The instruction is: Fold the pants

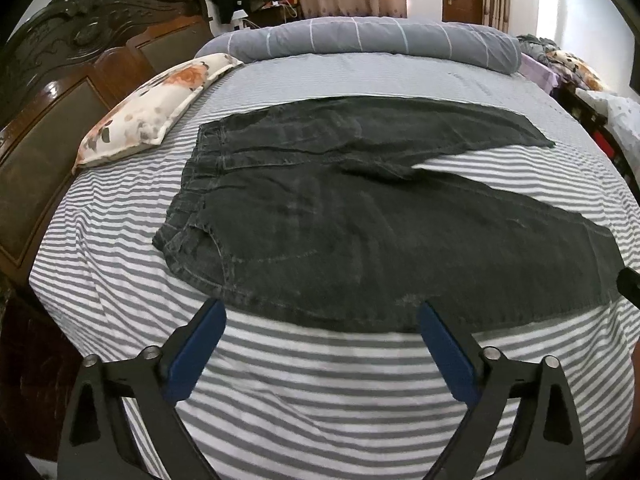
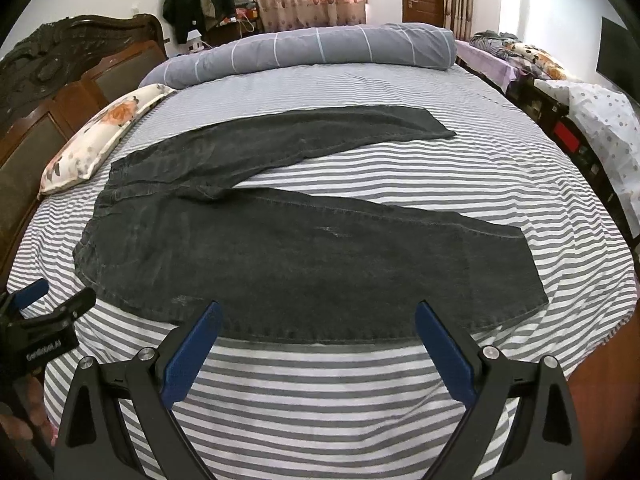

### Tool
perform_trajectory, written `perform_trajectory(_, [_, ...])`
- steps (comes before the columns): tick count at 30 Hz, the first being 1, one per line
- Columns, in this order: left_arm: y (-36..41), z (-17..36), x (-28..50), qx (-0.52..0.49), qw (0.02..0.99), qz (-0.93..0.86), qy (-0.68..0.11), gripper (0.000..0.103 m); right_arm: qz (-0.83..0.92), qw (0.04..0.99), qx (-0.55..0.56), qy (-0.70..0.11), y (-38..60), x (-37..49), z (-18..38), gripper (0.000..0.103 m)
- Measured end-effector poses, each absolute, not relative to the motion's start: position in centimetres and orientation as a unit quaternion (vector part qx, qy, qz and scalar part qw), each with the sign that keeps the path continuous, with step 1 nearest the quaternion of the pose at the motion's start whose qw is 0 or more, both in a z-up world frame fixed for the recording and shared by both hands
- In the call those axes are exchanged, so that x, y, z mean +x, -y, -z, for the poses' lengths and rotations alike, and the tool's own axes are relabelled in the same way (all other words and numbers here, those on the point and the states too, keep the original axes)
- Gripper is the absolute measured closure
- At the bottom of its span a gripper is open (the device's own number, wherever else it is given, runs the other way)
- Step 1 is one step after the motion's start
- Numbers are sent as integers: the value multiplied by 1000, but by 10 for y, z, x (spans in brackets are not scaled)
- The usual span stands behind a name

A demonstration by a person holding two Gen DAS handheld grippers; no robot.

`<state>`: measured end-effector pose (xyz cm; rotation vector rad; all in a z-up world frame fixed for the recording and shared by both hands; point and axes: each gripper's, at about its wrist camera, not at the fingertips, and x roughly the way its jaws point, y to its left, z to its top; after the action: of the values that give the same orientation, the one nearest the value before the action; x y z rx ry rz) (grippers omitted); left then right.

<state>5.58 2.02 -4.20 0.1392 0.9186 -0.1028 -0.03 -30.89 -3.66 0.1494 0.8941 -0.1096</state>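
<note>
**Inspector:** Presently, the dark grey denim pants (image 1: 360,216) are lying flat and unfolded on the grey-and-white striped bed sheet (image 1: 312,380), waistband toward the carved dark wooden headboard (image 1: 60,92), the two legs splaying apart toward the opposite side.

**Assistant:** And the tools?

**Inspector:** The left gripper (image 1: 322,316) is hovering just short of the near leg's edge, blue pads spread wide, clamping nothing. The right gripper (image 2: 316,316) is doing likewise further along that leg, also parted and empty.

**Assistant:** So nothing is folded yet?

**Inspector:** In my judgement, no; the first fold is only being lined up. To do it well, each tool should be pinching the near leg's outer edge, one near the hip, one near the hem, lifting evenly and laying it onto the far leg so the seams are meeting.

**Assistant:** Surroundings?

**Inspector:** The floral cream pillow (image 1: 148,108) is sitting well apart from the waistband; the rolled grey checked quilt (image 1: 360,40) is lying beyond the far leg.
</note>
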Motion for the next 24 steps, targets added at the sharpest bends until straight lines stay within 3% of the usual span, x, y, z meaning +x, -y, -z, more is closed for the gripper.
perform_trajectory(11, [-76,31,141,38,908,59,-412,41,20,910,82,-406,308,47,23,7])
perform_trajectory(24, [-179,54,303,-40,903,19,-426,43,-36,901,34,-431,289,205,38,8])
